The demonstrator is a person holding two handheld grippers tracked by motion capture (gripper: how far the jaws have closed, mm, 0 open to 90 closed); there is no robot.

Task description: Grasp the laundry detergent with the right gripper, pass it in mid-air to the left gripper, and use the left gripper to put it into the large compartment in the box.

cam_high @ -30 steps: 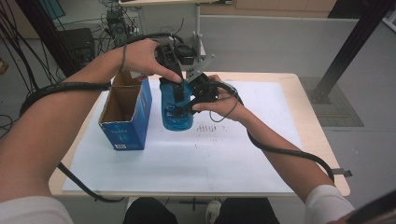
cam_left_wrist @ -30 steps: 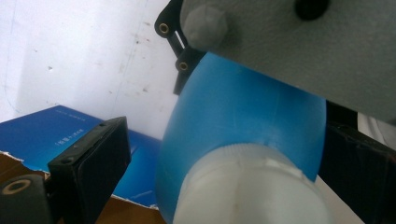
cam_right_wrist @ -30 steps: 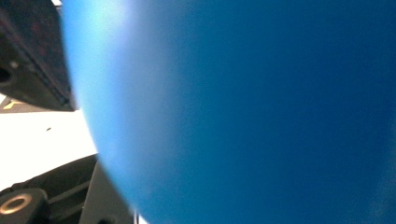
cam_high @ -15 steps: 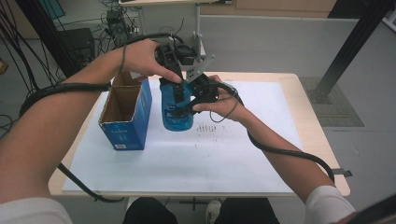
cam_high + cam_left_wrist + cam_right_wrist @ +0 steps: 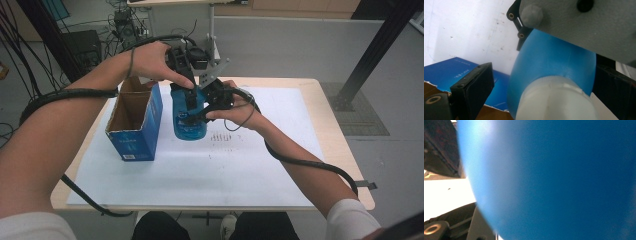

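While both hands meet over the white sheet, things lie so:
Table: wooden, under the paper.
Box: blue carton, open-topped, just beside the bottle.
Bottle: blue, upright, white neck.
Right gripper: apparently pinching the bottle's body.
Left gripper: jaws spread around the neck.

Both forearms reach in from the near edge and meet over the far middle of the desk. The left hand comes from the left with its wrist bent downward, aiming the left tool steeply down; in the left gripper view its jaws stand apart. The right hand comes from the right and holds the right tool roughly level, pointing leftward, just below the left one. How its jaws stand cannot be told.
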